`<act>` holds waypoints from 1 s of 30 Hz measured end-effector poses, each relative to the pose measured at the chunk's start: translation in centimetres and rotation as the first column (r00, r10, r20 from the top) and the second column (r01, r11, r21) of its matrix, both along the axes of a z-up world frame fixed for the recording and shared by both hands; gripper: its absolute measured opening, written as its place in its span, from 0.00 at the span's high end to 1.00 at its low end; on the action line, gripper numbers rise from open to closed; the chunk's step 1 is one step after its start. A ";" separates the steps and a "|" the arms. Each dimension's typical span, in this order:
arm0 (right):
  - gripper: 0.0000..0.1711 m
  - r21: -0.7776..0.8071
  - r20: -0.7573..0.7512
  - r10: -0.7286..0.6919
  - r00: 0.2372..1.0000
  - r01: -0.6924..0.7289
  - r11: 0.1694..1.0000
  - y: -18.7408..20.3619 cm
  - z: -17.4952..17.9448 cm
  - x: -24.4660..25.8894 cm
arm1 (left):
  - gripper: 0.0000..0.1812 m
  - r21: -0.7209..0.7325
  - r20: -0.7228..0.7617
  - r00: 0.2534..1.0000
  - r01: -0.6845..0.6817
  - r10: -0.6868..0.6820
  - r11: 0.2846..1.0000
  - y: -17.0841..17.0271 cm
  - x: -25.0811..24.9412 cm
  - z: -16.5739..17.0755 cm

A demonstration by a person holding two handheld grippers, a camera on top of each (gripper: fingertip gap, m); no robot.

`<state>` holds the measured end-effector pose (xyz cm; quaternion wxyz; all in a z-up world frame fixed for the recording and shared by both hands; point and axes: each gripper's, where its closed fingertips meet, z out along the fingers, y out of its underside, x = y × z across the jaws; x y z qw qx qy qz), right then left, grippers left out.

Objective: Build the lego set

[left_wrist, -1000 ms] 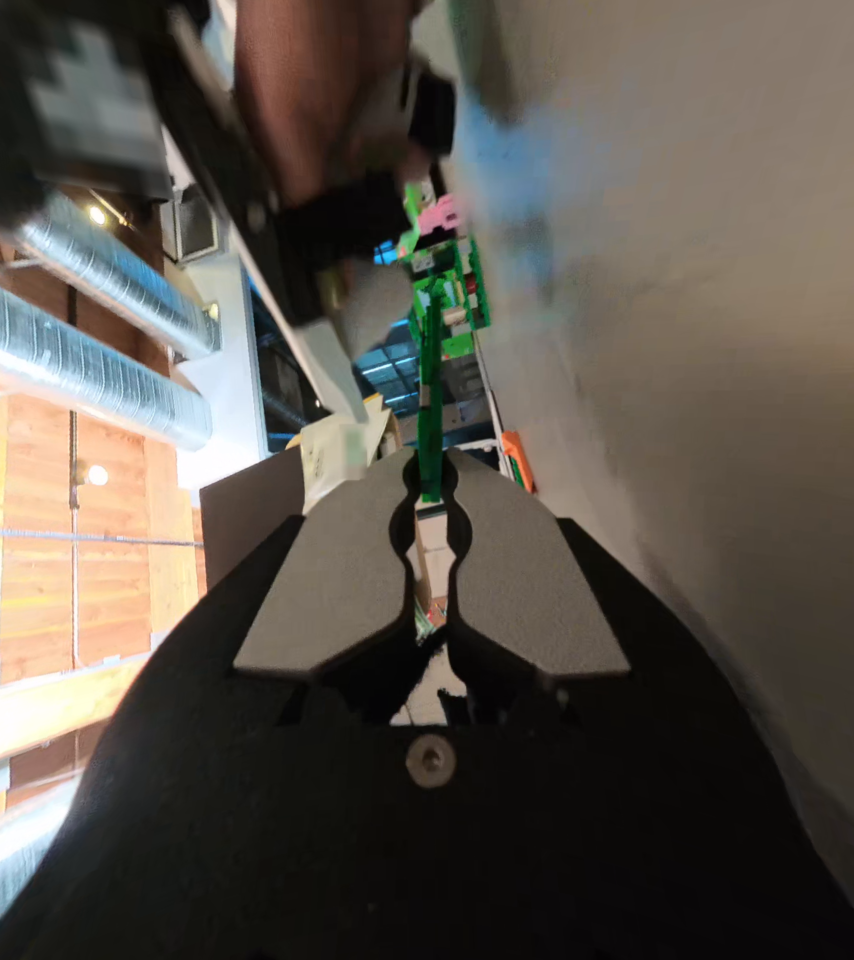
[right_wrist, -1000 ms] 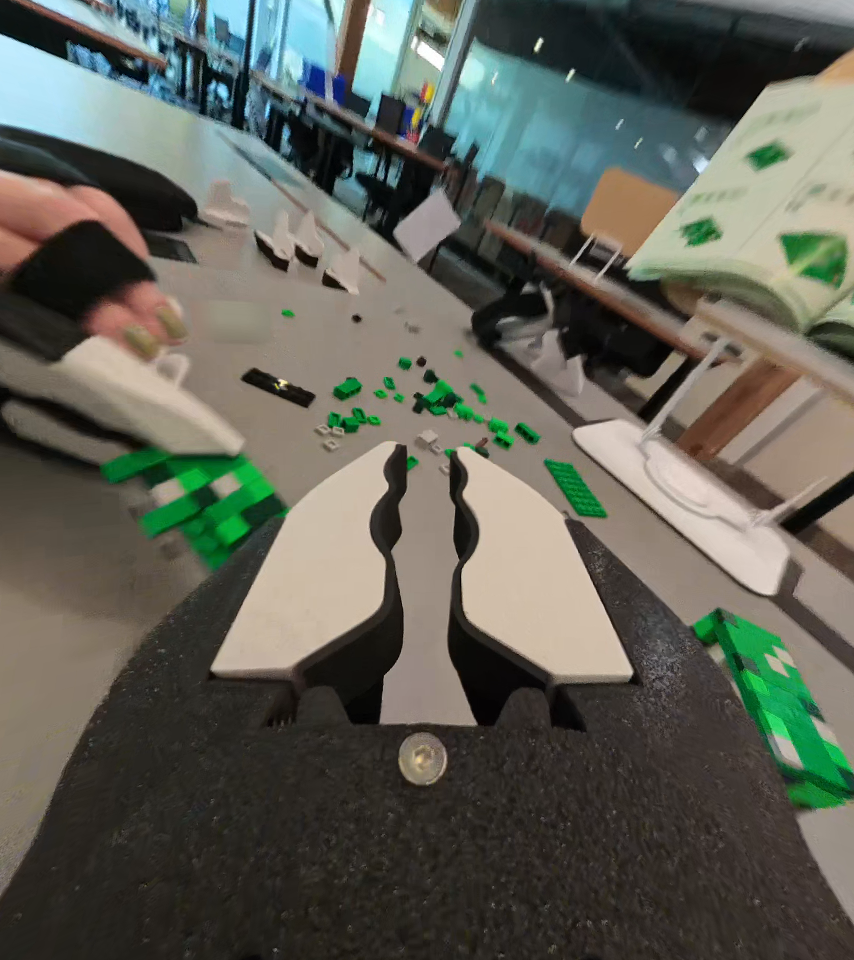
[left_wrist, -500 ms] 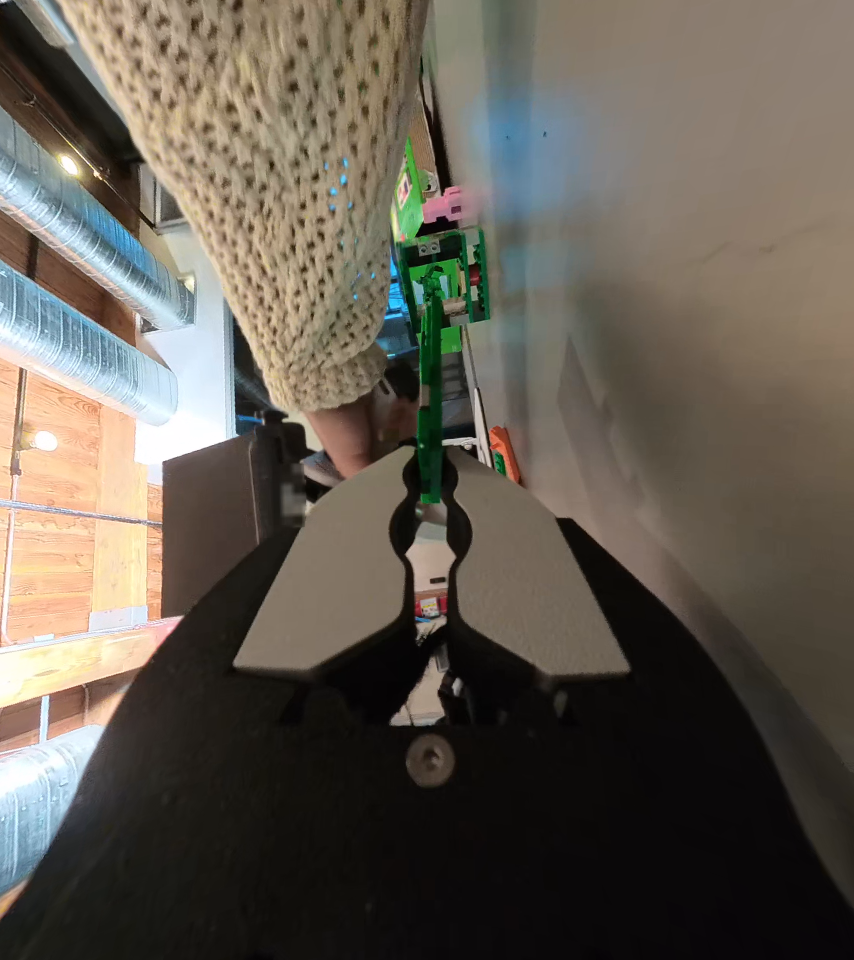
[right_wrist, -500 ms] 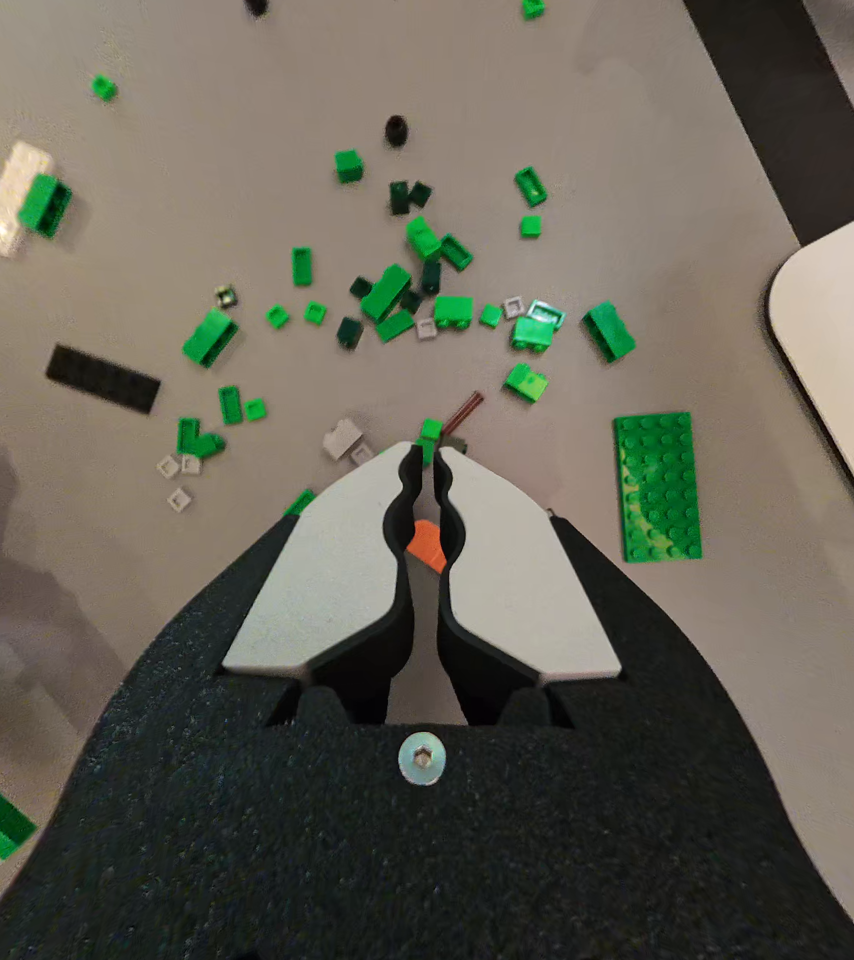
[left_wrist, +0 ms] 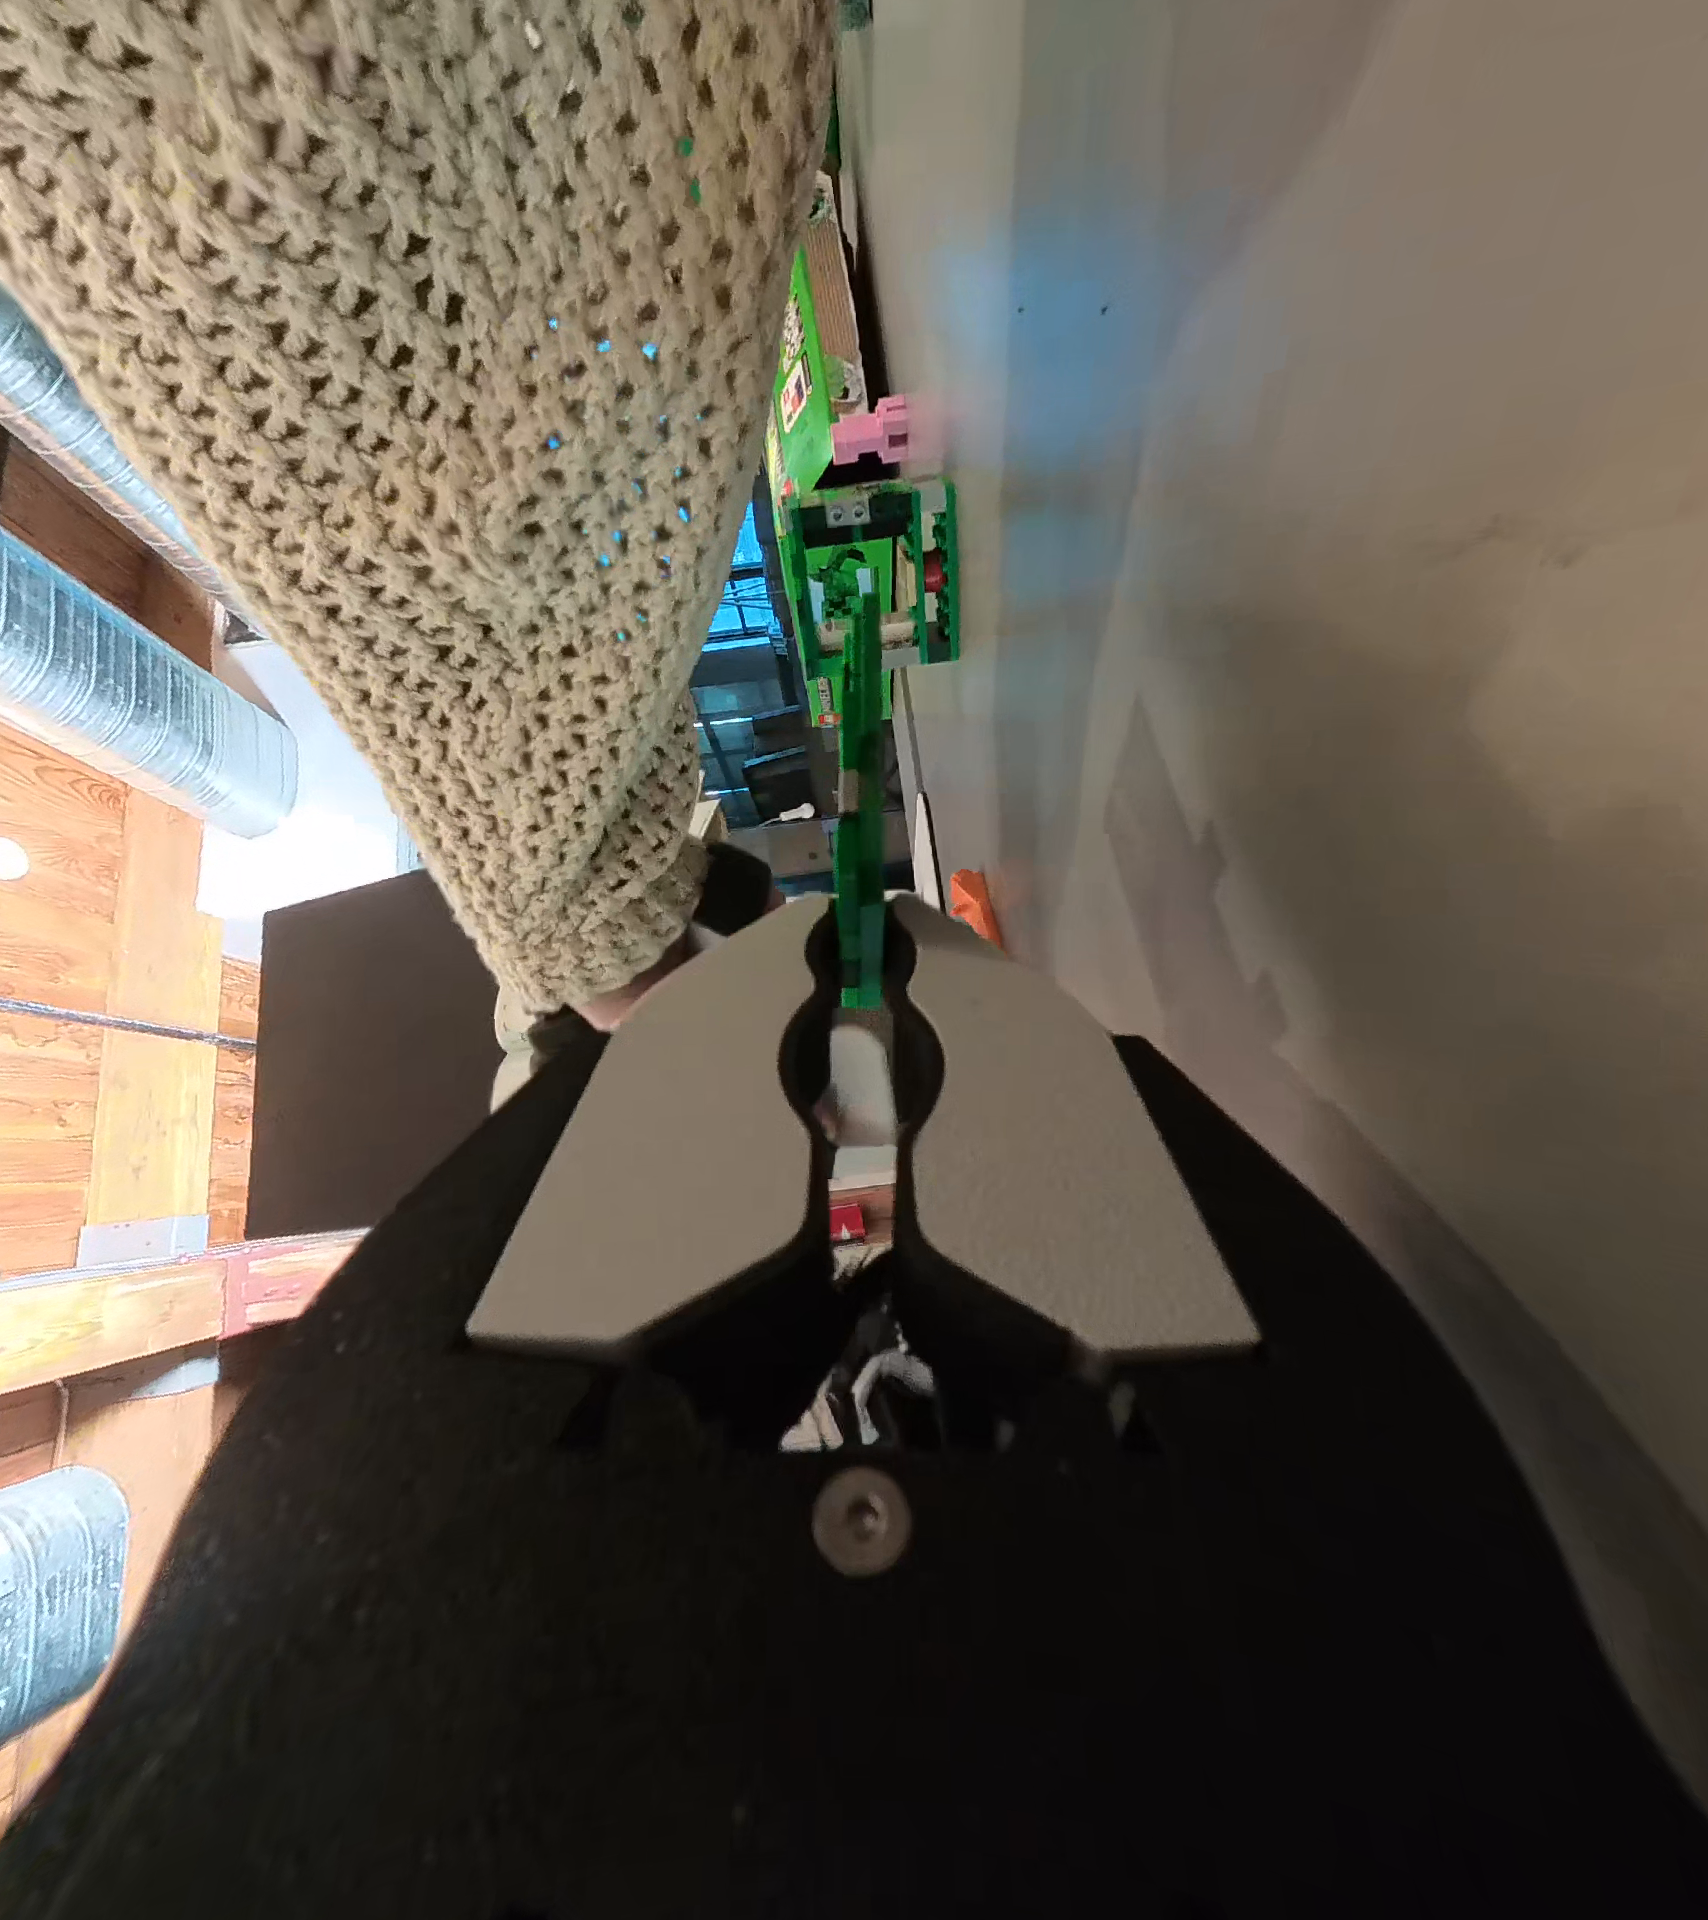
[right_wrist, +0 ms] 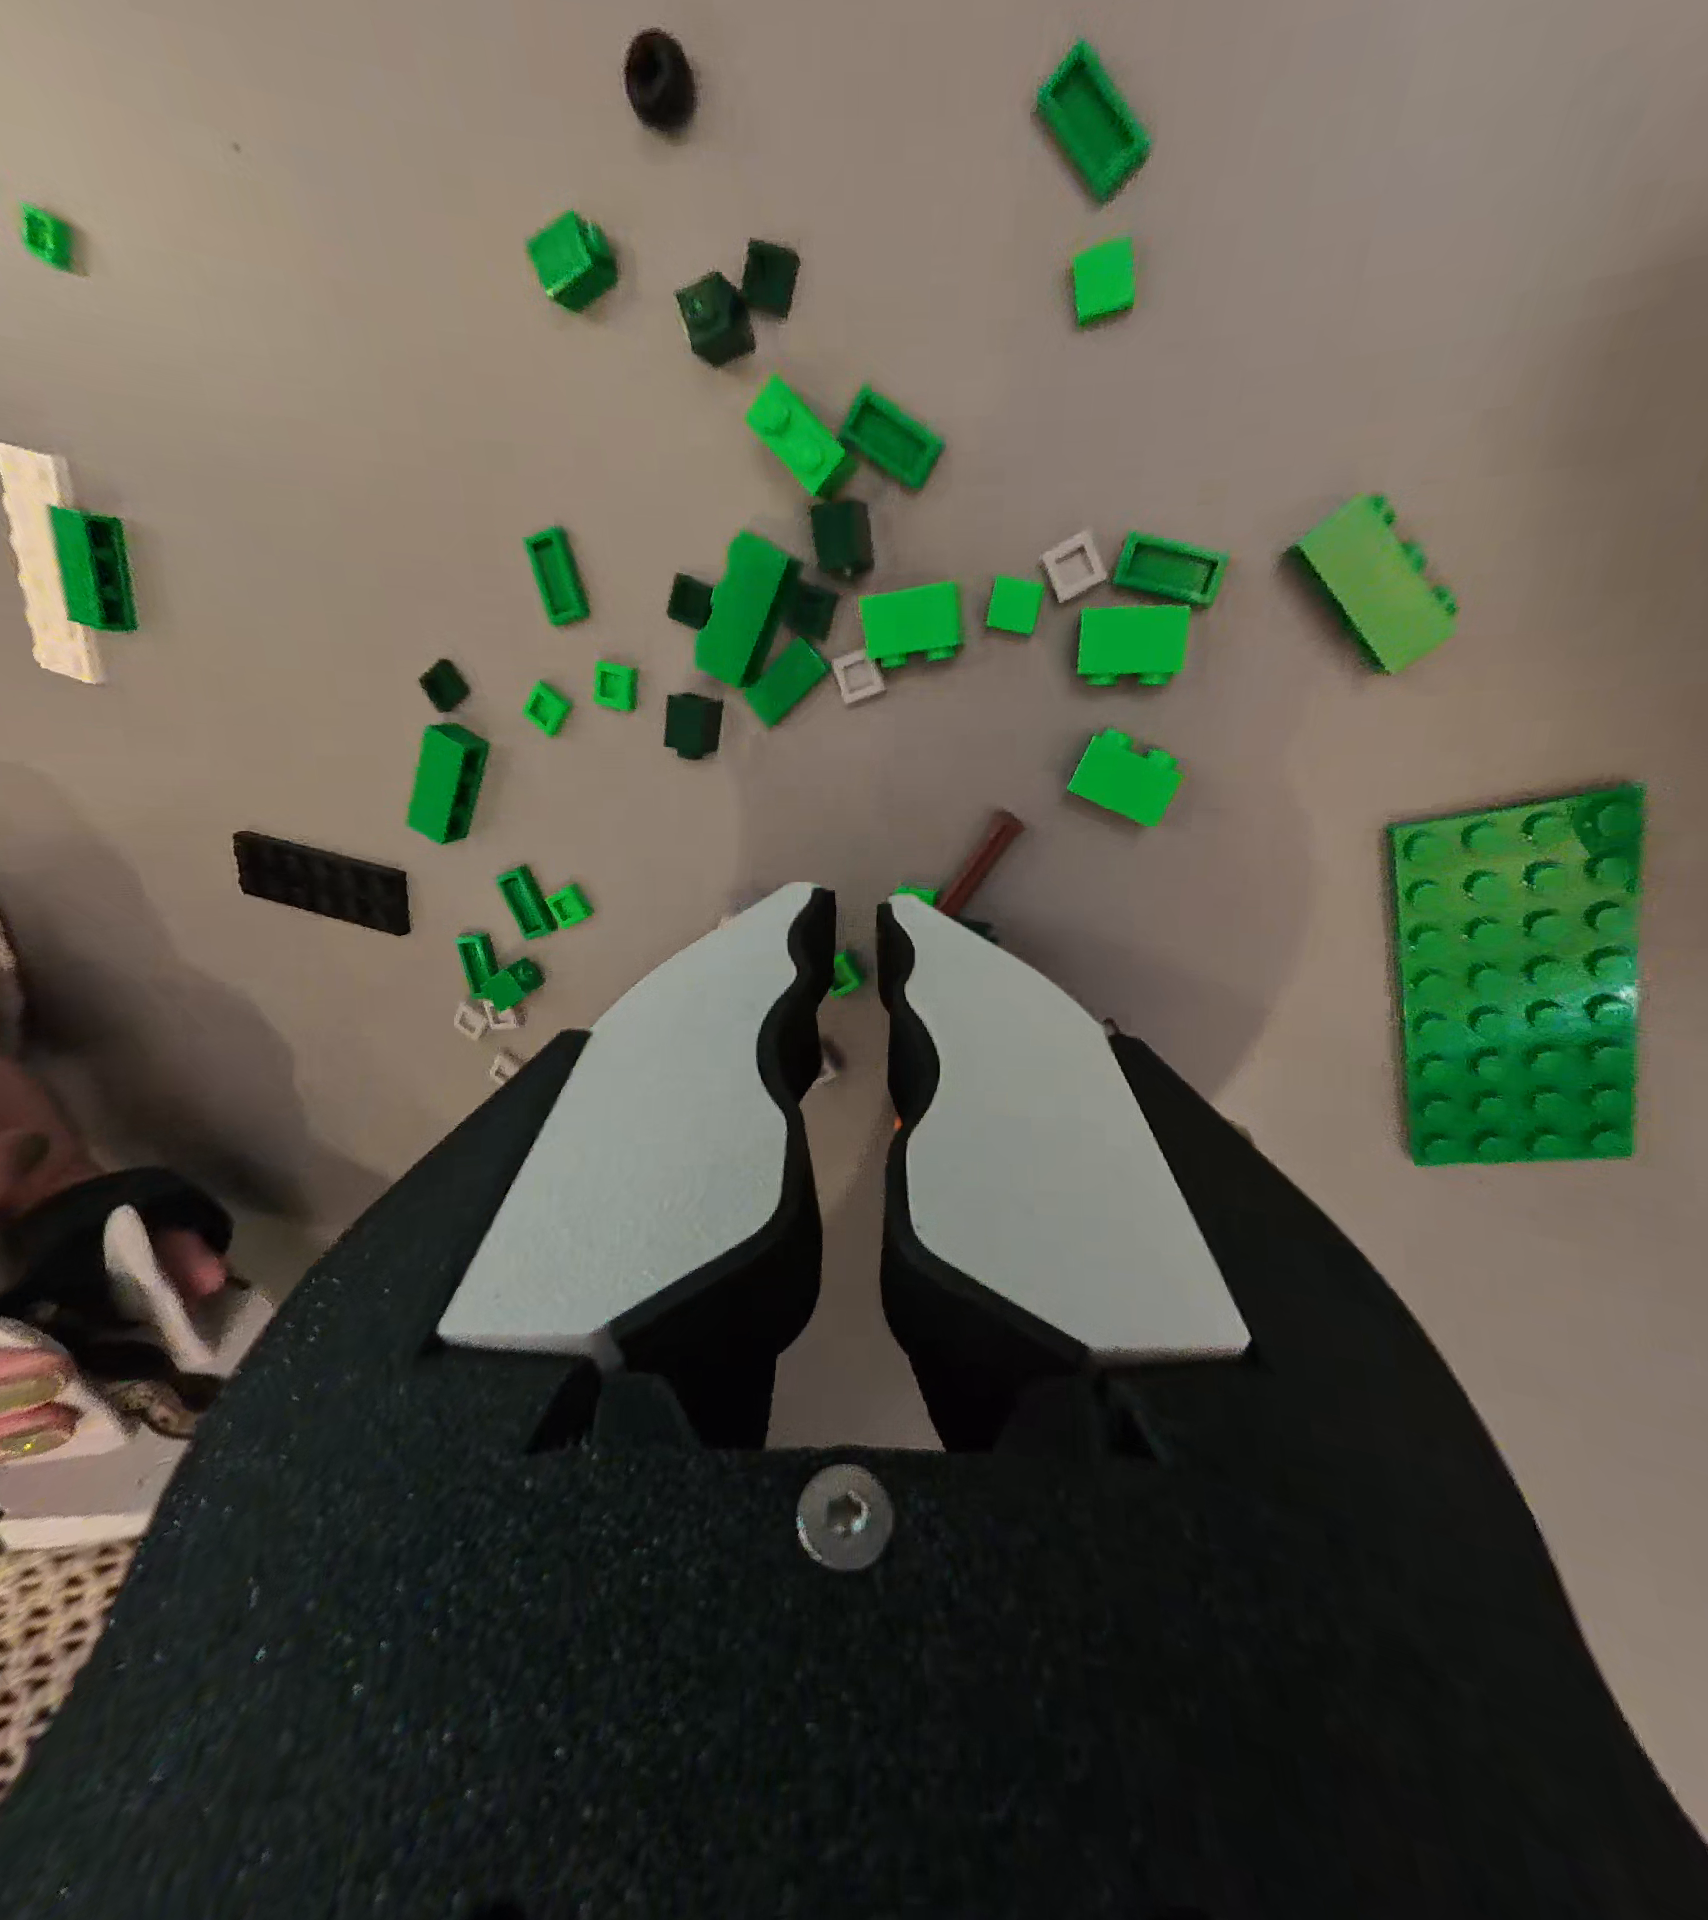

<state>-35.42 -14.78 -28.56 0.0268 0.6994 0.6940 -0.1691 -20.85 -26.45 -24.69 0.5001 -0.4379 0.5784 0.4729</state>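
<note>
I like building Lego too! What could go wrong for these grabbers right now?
The right gripper, barely open, hangs over a tight scatter of green bricks; it might nudge neighbours or pinch the wrong one. The left gripper clamps a thin green plate assembly only by its end, so that could slip or twist loose.

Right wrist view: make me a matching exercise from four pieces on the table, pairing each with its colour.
Things:
1. long flat plate left of the tongs
2. big studded plate on the right
3. thin rod near the tong tips
4. long plate at far left, under a green brick

Colours:
A. brown
B. white
C. black
D. green

Pairs: 1-C, 2-D, 3-A, 4-B
</note>
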 end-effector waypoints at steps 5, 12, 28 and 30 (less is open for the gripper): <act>0.94 0.059 -0.050 0.022 0.998 -0.019 0.998 0.1 -0.4 -0.9 | 0.97 -0.014 -0.016 1.000 0.008 -0.008 1.000 0.0 0.4 -0.4; 0.94 0.096 0.007 0.017 1.000 -0.017 0.995 0.7 -1.5 -0.5 | 0.97 -0.029 -0.014 1.000 -0.002 0.001 1.000 0.1 0.2 -0.5; 0.95 0.172 0.072 0.067 0.995 -0.078 0.982 1.2 -1.4 0.6 | 0.97 -0.045 -0.014 1.000 -0.013 0.013 0.999 0.3 0.0 -0.8; 0.95 0.183 0.082 0.084 0.993 -0.098 0.978 1.3 -1.4 0.8 | 0.97 -0.047 -0.015 1.000 -0.015 0.014 0.999 0.4 0.0 -0.8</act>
